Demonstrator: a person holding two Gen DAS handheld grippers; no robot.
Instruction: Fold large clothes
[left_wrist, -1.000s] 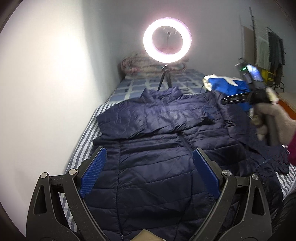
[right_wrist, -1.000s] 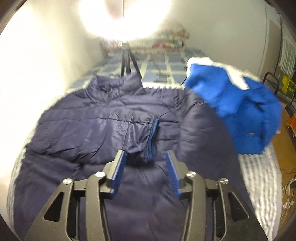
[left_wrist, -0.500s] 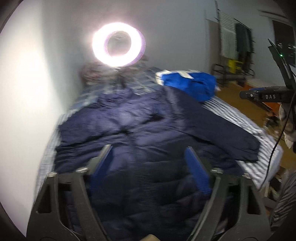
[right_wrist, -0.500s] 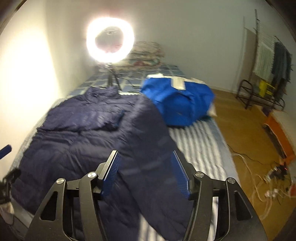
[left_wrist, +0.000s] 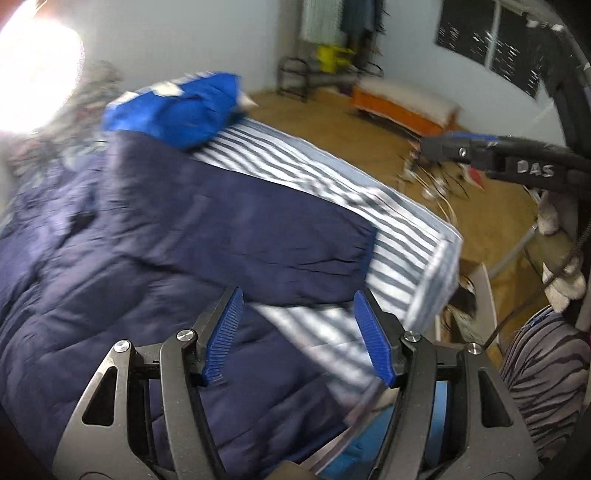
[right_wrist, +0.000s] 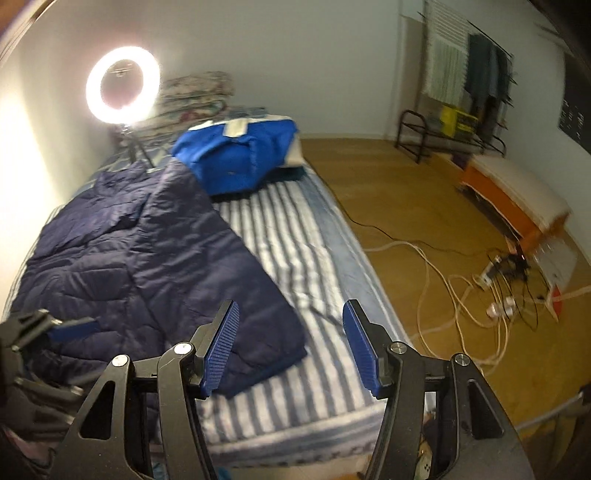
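Jacket (right_wrist: 122, 254) (navy) lengthwise on bed (right_wrist: 295, 243), collar toward ring light (right_wrist: 123, 84)

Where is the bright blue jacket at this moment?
In the right wrist view, the bright blue jacket lies on the striped bed, right of the ring light, touching the navy puffer jacket.

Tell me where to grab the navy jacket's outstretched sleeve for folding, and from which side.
Probably the cuff end of the sleeve, approached from the bed's open floor side. It lies flat on the striped sheet, its tip free and nearest the right gripper, whose jaws are open. A low pinch there should let it fold back over the jacket.
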